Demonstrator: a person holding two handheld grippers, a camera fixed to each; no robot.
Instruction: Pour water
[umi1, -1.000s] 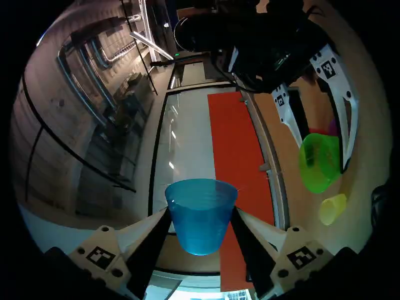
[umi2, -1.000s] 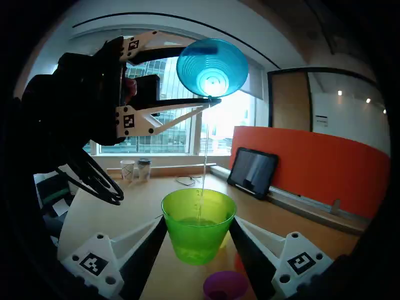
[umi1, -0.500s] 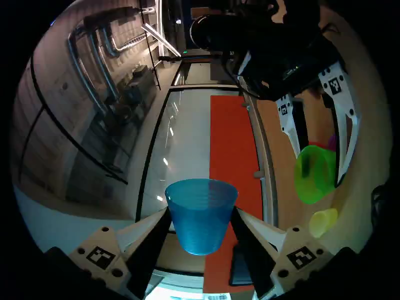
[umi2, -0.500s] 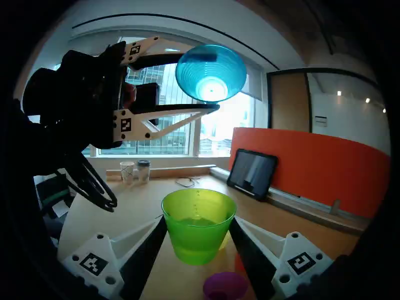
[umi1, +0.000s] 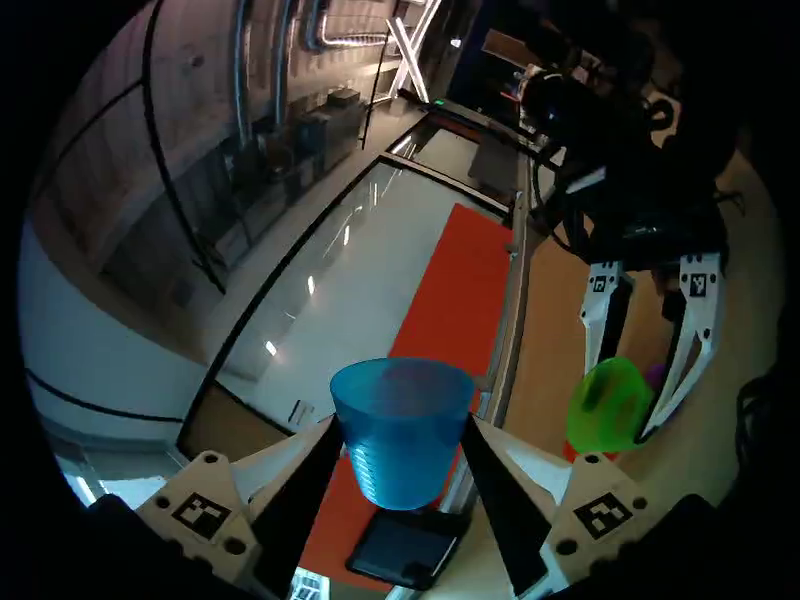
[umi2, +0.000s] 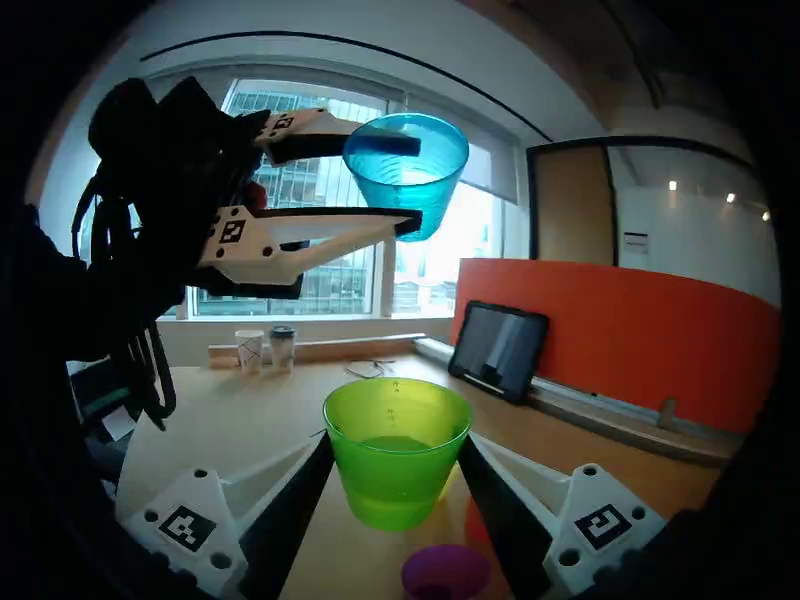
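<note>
- Overhead in the right gripper view, the left gripper (umi2: 412, 185) is carried high above the table (umi2: 260, 410) by a dark-gloved hand (umi2: 165, 195). Its two white fingers reach roughly level across the view.
- Both of those fingers press on the one blue cup (umi2: 405, 170). The cup sits mouth-up and close to upright, higher than the green cup (umi2: 397, 480) and well apart from it.
- Lower down, the right gripper (umi2: 397, 450) points forward over the table, and both its fingers clamp the green cup at the sides.
- The green cup stands upright with water (umi2: 397, 443) in its lower part. Whether its base touches the table cannot be told.
- Count of tools: two grippers, each gripping one cup.
- Count of other cups: one purple cup (umi2: 445, 572) lies just below the green cup, and two paper cups (umi2: 250, 350) stand side by side on the sill (umi2: 330, 347).
- Count of other items: one tablet (umi2: 498, 350) stands tilted on the table, just in front of one orange partition (umi2: 640, 340).
</note>
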